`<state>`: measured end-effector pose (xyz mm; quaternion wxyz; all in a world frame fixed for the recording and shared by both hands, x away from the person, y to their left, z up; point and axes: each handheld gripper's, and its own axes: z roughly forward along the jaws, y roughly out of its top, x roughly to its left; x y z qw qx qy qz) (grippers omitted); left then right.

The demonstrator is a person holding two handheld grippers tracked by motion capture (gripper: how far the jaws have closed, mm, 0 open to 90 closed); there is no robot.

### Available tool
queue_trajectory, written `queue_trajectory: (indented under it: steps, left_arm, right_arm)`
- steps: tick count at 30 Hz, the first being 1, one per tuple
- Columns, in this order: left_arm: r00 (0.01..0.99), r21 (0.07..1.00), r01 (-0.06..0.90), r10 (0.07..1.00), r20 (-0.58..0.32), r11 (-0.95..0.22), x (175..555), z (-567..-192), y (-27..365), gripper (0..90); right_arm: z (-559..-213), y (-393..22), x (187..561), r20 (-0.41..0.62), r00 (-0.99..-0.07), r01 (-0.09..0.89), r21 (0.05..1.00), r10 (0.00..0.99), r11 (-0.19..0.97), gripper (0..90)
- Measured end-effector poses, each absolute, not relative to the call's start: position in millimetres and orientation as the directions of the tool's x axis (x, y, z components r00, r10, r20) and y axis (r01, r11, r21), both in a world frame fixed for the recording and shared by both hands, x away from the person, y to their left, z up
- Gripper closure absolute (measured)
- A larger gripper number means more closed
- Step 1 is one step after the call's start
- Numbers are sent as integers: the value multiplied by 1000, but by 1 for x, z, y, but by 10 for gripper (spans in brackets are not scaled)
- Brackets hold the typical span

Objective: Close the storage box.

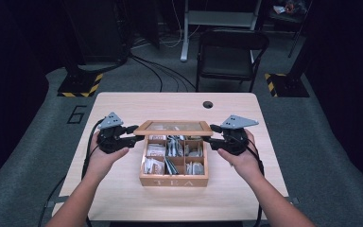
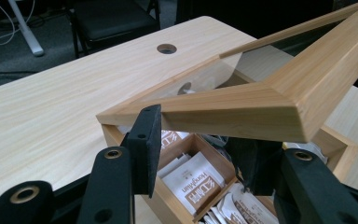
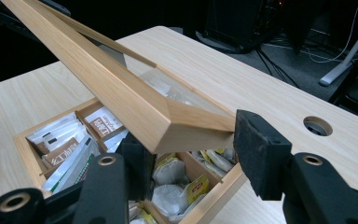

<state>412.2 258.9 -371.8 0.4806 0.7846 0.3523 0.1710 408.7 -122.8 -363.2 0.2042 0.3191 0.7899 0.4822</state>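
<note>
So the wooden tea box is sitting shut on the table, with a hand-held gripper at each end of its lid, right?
Not quite: the tea box is open, not shut. Its lid is raised, and the high view shows the tea bags in the compartments underneath. The rest holds: the left hand-held gripper and the right hand-held gripper are at opposite ends of the lid, and the box sits on the table.

A black folding chair (image 1: 231,54) stands beyond the table (image 1: 123,113). Black cables (image 1: 163,71) cross the grey floor (image 1: 28,156). Striped stand bases (image 1: 80,85) flank it.

Lid (image 2: 242,109) far end cut off; packet (image 2: 193,179) print unreadable.
</note>
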Motion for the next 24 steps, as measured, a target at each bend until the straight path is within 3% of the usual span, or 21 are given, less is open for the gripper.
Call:
queue_trajectory:
  steps: [24]
  left_arm:
    - [690, 852, 435, 716, -107, -292, 387, -405, 260, 553]
  right_arm:
    - [-391, -132, 377, 120, -716, 425, 856, 688, 293, 509]
